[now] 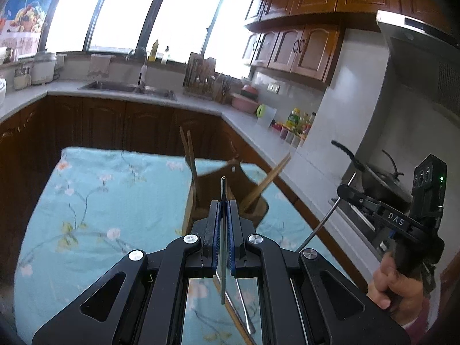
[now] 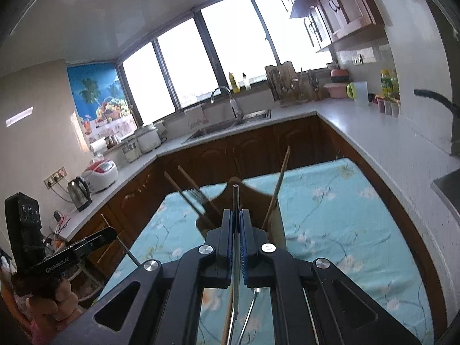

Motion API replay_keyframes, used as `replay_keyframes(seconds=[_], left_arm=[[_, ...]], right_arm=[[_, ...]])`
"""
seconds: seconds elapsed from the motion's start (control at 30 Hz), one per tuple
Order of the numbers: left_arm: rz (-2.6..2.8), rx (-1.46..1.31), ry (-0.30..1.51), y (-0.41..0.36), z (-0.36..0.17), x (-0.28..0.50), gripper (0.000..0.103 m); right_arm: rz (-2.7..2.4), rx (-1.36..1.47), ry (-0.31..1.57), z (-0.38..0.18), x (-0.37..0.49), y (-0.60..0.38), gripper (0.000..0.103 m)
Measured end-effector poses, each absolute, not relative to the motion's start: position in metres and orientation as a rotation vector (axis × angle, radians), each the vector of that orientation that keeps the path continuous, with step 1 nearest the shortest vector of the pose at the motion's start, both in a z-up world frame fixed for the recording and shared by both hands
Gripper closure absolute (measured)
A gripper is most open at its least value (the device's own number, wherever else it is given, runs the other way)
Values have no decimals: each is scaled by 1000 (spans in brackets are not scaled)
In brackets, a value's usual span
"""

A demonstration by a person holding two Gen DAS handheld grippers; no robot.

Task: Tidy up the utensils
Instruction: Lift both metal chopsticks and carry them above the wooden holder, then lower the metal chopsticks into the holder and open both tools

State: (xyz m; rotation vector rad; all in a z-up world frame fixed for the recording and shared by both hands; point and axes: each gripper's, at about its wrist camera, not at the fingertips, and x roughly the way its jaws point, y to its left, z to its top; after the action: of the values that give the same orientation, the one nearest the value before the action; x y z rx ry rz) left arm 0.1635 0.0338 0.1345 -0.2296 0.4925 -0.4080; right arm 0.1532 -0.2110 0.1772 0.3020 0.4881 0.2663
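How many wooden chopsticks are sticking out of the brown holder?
3: two wooden chopsticks side by side on the left, one leaning right. Others may hide inside the brown wooden holder.

L gripper (image 1: 224, 207), R gripper (image 2: 236, 218): both clamped, raised, level.

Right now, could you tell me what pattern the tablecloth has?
The tablecloth is light blue with pale blossoms, clearest in the right wrist view.

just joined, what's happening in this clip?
A person is sorting utensils with two handheld grippers. The left gripper and the right gripper are each shut on a thin metal utensil handle, both raised in front of a brown wooden holder on the floral tablecloth. Chopsticks already lean in the holder. More utensils lie on the cloth below.
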Motion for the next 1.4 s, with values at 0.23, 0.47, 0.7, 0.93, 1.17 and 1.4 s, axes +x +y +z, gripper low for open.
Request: replay_keyframes(seconds=[0.23, 0.47, 0.7, 0.93, 1.17, 1.4], left_arm=[[-380, -225, 392, 38, 170, 190, 99], [-339, -259, 305, 37, 198, 229, 99], [-304, -257, 291, 21, 185, 270, 99], [-285, -246, 369, 7, 132, 289, 99], [-270, -253, 448, 1, 88, 296, 99], [-264, -245, 455, 3, 80, 297, 99]], right_arm=[[237, 305, 392, 209, 179, -219, 98], [192, 316, 319, 229, 211, -227, 98], [151, 329, 317, 212, 242, -230, 98], [128, 379, 369, 167, 257, -236, 98], [130, 404, 442, 132, 265, -233, 98], [146, 389, 514, 112, 269, -222, 98]])
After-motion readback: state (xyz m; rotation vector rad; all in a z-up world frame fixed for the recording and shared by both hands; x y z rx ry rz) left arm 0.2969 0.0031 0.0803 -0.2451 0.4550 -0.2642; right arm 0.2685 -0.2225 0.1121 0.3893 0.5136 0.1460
